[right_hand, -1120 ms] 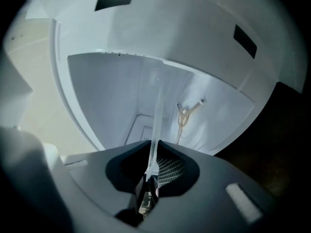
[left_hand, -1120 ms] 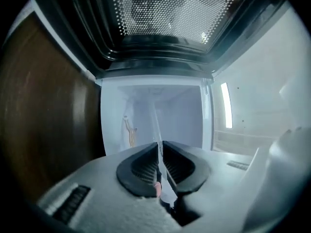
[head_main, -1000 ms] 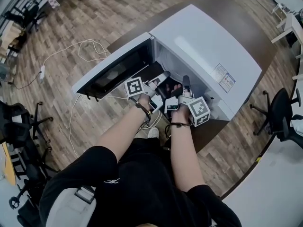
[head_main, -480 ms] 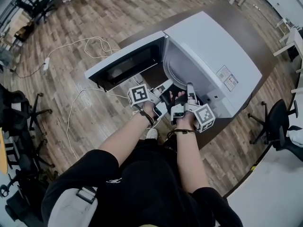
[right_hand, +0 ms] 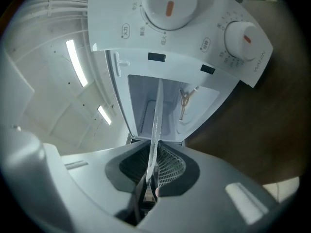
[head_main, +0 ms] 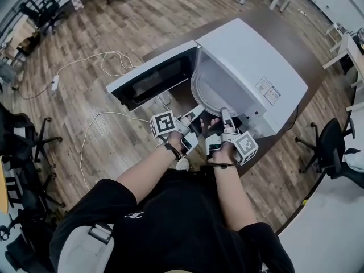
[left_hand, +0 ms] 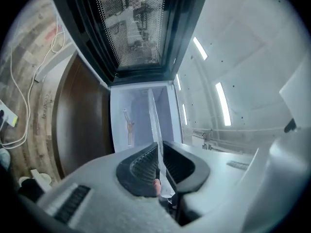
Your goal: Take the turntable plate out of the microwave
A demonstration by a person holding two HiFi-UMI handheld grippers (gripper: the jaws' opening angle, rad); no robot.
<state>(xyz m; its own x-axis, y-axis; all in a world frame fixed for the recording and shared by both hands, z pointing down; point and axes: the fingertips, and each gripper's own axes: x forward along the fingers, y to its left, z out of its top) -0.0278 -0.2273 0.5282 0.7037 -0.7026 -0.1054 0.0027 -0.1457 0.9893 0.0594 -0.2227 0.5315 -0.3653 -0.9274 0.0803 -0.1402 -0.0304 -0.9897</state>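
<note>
**A:** Nearest first. What are the grippers doing?

**B:** The left gripper (head_main: pixel 195 111) and right gripper (head_main: pixel 223 115) sit side by side. Both are clamped on the near rim of the turntable plate (head_main: pixel 215 90). In each gripper view the glass runs edge-on between the ribbed pads (left_hand: pixel 141 161), which press on it.

**A:** Which way does the plate lie from them?

**B:** Straight ahead and flat, reaching toward the cavity (left_hand: pixel 138 115). Most of the disc shows in front of the microwave (head_main: pixel 259 56), and I judge its far edge to be about at the mouth. Neither hand is nearer. The pull should come level, back toward the person.

**A:** Anything else in the cavity?

**B:** A small pronged fitting (right_hand: pixel 184 101) on its floor. I can make out nothing more. The door (head_main: pixel 149 81) stands open to the left, off the path. The microwave sits on a dark worktop (head_main: pixel 301 38).
</note>
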